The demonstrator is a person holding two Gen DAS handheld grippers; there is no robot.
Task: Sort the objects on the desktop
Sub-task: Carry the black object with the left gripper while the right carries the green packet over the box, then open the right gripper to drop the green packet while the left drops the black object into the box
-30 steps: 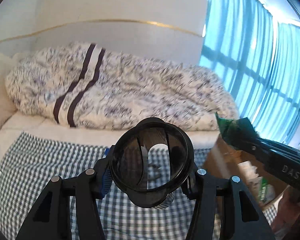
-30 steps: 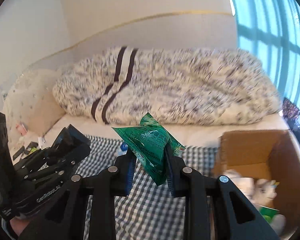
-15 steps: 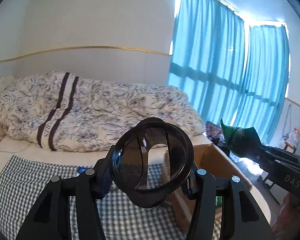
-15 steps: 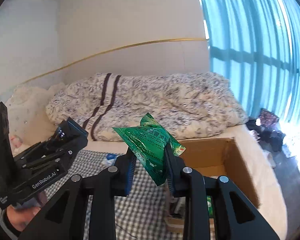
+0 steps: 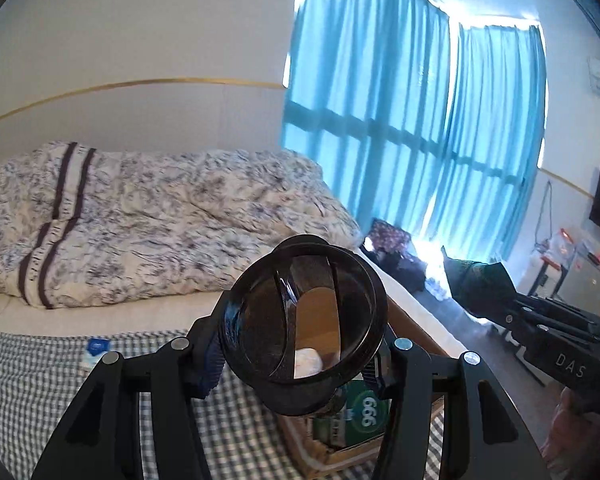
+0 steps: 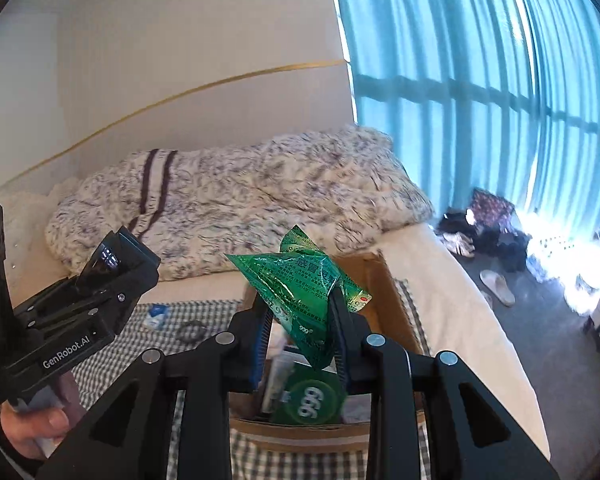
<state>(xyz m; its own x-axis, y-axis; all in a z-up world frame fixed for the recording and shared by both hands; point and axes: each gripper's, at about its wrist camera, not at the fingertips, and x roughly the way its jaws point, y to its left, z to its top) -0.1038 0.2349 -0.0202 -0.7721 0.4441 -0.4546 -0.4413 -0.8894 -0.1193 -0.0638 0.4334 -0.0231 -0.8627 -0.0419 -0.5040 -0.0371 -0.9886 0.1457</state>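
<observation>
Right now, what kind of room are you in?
Most likely a bedroom. A bed with a rumpled patterned quilt sits against the wall, long blue curtains cover the window, and slippers and clothes lie on the floor.

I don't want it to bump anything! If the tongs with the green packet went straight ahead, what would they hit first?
Probably the cardboard box. The right tongs point over its open top, toward its far wall. Past that lies the bed's quilt. Depth is hard to judge in this picture.
</observation>
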